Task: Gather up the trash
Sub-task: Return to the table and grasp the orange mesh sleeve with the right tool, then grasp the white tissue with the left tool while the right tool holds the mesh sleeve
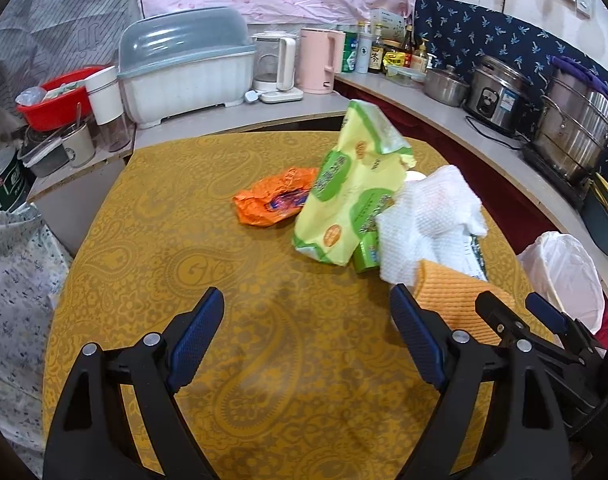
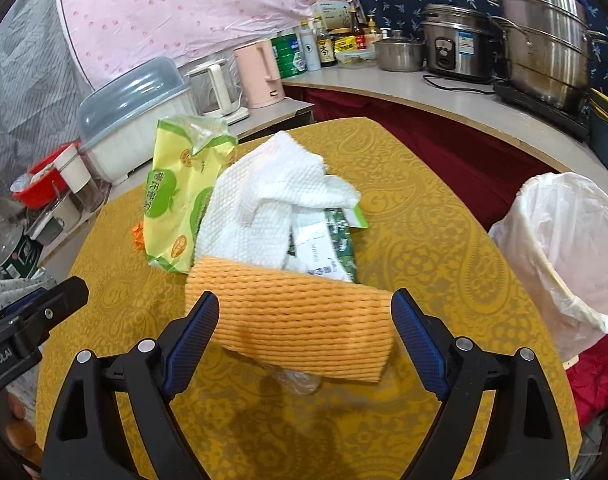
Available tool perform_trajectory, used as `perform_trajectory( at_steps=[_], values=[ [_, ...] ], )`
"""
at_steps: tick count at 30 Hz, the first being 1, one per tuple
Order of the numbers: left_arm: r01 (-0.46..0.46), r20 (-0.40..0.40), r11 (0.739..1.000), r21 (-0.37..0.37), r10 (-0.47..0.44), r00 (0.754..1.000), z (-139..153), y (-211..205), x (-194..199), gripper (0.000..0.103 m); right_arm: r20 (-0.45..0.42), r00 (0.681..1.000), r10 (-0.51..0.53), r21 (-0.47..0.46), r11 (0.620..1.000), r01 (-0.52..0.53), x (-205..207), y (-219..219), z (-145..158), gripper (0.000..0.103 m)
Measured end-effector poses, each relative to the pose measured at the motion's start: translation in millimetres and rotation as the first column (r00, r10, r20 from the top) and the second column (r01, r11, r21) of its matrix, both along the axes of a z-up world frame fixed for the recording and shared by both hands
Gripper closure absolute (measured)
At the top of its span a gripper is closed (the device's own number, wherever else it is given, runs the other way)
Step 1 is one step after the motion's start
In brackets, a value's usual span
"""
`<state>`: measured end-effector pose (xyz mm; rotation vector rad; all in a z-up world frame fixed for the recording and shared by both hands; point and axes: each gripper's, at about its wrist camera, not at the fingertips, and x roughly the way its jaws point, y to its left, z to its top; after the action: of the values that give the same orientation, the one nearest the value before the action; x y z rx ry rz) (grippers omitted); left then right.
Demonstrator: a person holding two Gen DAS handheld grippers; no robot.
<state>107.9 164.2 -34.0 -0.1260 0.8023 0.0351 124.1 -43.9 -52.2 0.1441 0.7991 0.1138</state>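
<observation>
Biggest risk imo: our right gripper (image 2: 304,336) has its fingers spread wide around the orange foam fruit net (image 2: 292,320), and that stuff is squishy and light, so it could squirt out or drag the white paper towel (image 2: 272,216) lying just past the fingertips w/ it. The net looks ribbed, curled, resting on the table btw the pads. Our left gripper (image 1: 308,336) is spread too, holding nothing, w/ the yellow-green wrapper (image 1: 344,196) ahead of its tips.

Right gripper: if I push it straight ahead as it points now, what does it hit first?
Probably the orange ribbed cloth, lying between the open right gripper fingers; the white paper towel lies behind it.
</observation>
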Motion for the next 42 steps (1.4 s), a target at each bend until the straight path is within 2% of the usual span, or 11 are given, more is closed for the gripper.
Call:
perform_trajectory(
  at_steps=[6, 13, 14, 16, 19, 25, 28, 34, 42],
  values=[
    [-0.030, -0.026, 0.999, -0.018, 0.029, 0.999, -9.6, 16.2, 4.3, 0.022, -0.022, 0.999, 0.038, -0.043, 0.998, -0.039, 13.4, 23.9, -12.0, 0.019],
    [-0.035, -0.037, 0.999, -0.029, 0.034, 0.999, -14.4, 21.6, 11.1, 0.022, -0.030, 0.999, 0.019, -0.103, 0.994, -0.022, 17.5, 22.3, -28.1, 0.020],
    [-0.032, -0.039, 0.999, -0.031, 0.030, 0.999, -15.2, 20.6, 12.2, 0.022, -0.034, 0.999, 0.012, -0.118, 0.993, -0.016, 17.5, 20.4, -30.5, 0.021],
    [-0.020, -0.045, 0.999, -0.035, 0.019, 0.999, -17.4, 17.4, 14.9, 0.022, -0.051, 0.999, 0.009, -0.117, 0.993, -0.015, 17.6, 14.7, -35.1, 0.032],
    [-0.003, -0.056, 0.999, -0.042, 0.001, 0.998, -19.7, 9.7, 18.2, 0.022, -0.056, 0.998, 0.004, -0.069, 0.998, -0.008, 13.4, 1.8, -35.6, 0.047],
    [0.047, -0.059, 0.996, -0.070, -0.051, 0.997, -19.2, -12.3, 27.5, 0.022, -0.046, 0.999, 0.013, -0.007, 1.000, -0.013, 3.6, -16.3, -24.8, 0.069],
    [0.071, -0.056, 0.994, -0.078, -0.076, 0.996, -17.5, -25.5, 34.1, 0.022, -0.026, 0.999, 0.028, 0.003, 1.000, -0.028, -0.8, -20.8, -17.6, 0.074],
    [0.097, -0.055, 0.991, -0.095, -0.103, 0.993, -15.1, -46.7, 46.8, 0.022, 0.025, 0.999, 0.025, 0.054, 0.998, -0.027, -17.1, -38.9, 4.0, 0.077],
    [0.108, -0.076, 0.986, -0.127, -0.118, 0.990, -21.7, -70.3, 74.6, 0.025, 0.074, 0.994, -0.079, 0.073, 0.995, 0.074, -18.6, -81.6, 23.9, 0.077]
  ],
)
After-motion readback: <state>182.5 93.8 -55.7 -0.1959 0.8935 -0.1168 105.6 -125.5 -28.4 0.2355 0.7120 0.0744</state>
